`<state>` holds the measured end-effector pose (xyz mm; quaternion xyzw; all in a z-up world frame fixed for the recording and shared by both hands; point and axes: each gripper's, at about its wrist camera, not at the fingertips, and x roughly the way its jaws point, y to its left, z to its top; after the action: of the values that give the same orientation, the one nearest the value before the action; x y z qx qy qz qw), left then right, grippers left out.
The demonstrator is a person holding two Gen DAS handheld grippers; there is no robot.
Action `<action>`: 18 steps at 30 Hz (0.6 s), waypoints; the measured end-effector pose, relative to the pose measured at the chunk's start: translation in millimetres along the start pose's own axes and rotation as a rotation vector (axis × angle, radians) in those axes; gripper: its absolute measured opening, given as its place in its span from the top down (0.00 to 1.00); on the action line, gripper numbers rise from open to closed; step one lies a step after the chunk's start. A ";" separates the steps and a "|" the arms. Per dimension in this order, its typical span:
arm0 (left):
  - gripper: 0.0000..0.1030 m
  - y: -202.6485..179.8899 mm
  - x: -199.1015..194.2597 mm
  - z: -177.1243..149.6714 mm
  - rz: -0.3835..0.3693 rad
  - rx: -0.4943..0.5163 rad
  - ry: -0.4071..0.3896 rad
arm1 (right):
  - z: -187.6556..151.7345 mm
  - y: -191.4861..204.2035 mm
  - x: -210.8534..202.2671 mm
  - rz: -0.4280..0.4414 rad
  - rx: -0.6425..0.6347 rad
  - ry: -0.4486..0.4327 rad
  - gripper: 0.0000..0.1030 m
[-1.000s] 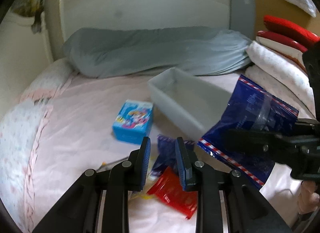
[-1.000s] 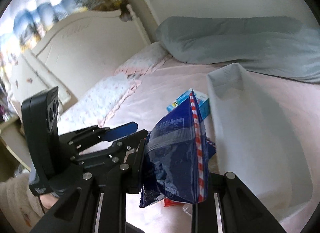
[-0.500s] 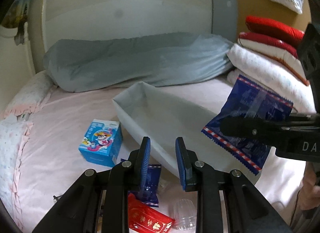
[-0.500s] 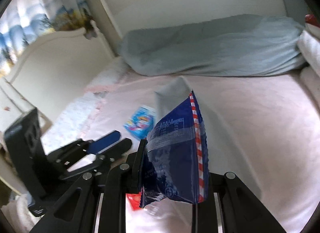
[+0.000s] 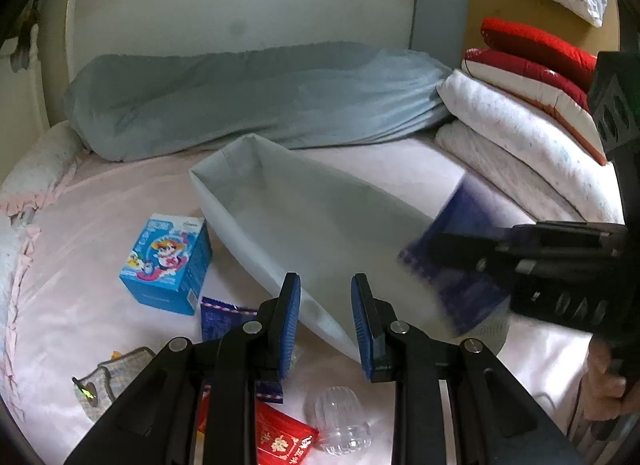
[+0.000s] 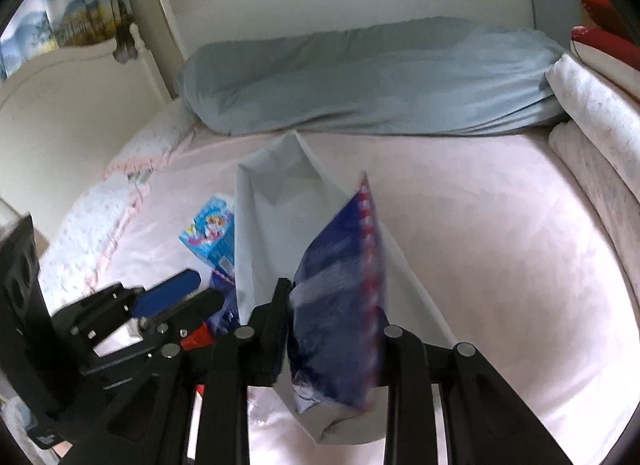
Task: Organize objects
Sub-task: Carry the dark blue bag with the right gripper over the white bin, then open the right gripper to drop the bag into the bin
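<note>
A long grey fabric bin (image 5: pixel 304 225) lies on the pink bed; it also shows in the right wrist view (image 6: pixel 276 217). My right gripper (image 6: pixel 332 329) is shut on a dark blue snack bag (image 6: pixel 340 305) with a red-and-white edge, held over the bin's near end; the bag looks blurred in the left wrist view (image 5: pixel 460 265). My left gripper (image 5: pixel 325 313) is open and empty, low over the bin's near left wall. A light blue cartoon box (image 5: pixel 168 261) stands left of the bin. A small blue packet (image 5: pixel 222 317), a red packet (image 5: pixel 280 441) and a clear plastic cup (image 5: pixel 340 421) lie near the left gripper.
A long grey-blue bolster (image 5: pixel 248 101) lies across the back of the bed. Folded white and red bedding (image 5: pixel 532 117) is stacked at the right. A grey cloth item (image 5: pixel 104 381) lies at the near left. A white headboard (image 6: pixel 72 105) stands at the left.
The right gripper has carried the blue bag down and in over the bin's near end. The left gripper has shifted right toward the bin, jaws still open.
</note>
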<state>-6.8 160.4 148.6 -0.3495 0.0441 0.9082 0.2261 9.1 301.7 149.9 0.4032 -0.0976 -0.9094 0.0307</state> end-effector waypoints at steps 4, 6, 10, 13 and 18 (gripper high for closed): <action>0.73 -0.4 7.4 -2.6 -0.018 -0.009 0.038 | -10.1 13.5 19.7 -0.061 -0.086 0.082 0.70; 0.73 -0.9 9.5 -3.9 -0.027 -0.011 0.049 | -13.7 14.6 27.9 -0.083 -0.099 0.123 0.70; 0.73 -0.6 10.5 -4.0 -0.030 -0.013 0.054 | -13.4 8.2 30.5 -0.086 -0.067 0.131 0.70; 0.73 2.0 6.4 -3.7 -0.030 -0.024 0.039 | -8.6 7.1 18.9 -0.051 -0.053 0.069 0.70; 0.72 15.1 -15.8 -7.1 -0.026 -0.056 -0.011 | -7.5 20.8 -1.3 0.052 -0.085 -0.021 0.70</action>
<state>1.3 139.2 152.5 -0.3510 0.0129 0.9081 0.2281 15.1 280.3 150.1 0.3892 -0.0694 -0.9159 0.0702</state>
